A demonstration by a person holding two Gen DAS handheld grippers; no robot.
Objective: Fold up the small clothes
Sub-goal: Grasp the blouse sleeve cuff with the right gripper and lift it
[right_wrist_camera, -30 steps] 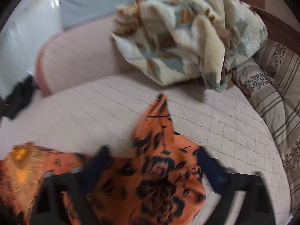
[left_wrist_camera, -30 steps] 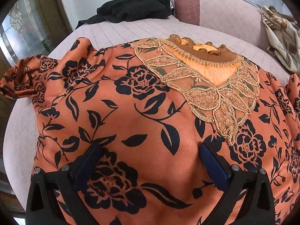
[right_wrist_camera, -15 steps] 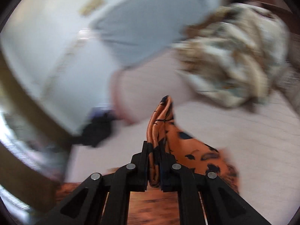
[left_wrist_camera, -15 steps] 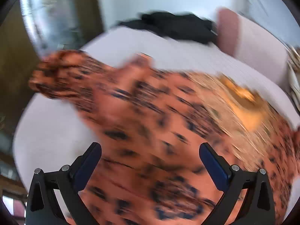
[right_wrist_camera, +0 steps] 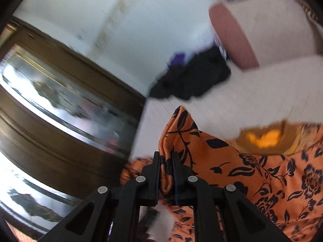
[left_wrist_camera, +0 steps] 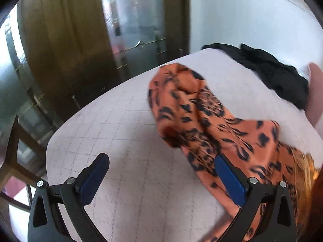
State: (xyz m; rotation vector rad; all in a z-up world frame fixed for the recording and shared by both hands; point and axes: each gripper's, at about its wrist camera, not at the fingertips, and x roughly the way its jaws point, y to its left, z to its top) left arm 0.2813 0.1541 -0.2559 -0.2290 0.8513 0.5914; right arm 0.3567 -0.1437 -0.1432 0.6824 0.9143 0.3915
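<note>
An orange top with a black flower print lies on a pale quilted bed. In the left wrist view one crumpled sleeve points toward the bed's far edge. My left gripper is open above the bare quilt, its right finger over the sleeve's edge, and it holds nothing. In the right wrist view my right gripper pinches a fold of the orange top, lifted off the bed, though its jaws are opening slightly. The gold embroidered neckline lies to the right of it.
A black garment is heaped at the bed's far corner, beside a pink bolster. A brown curtain and glass panels stand past the bed's left edge. A wooden frame is at the lower left.
The right gripper shut on a fold of the orange top and swung it left across the garment. The left gripper moved left off the garment's body to the sleeve and bare quilt, still open.
</note>
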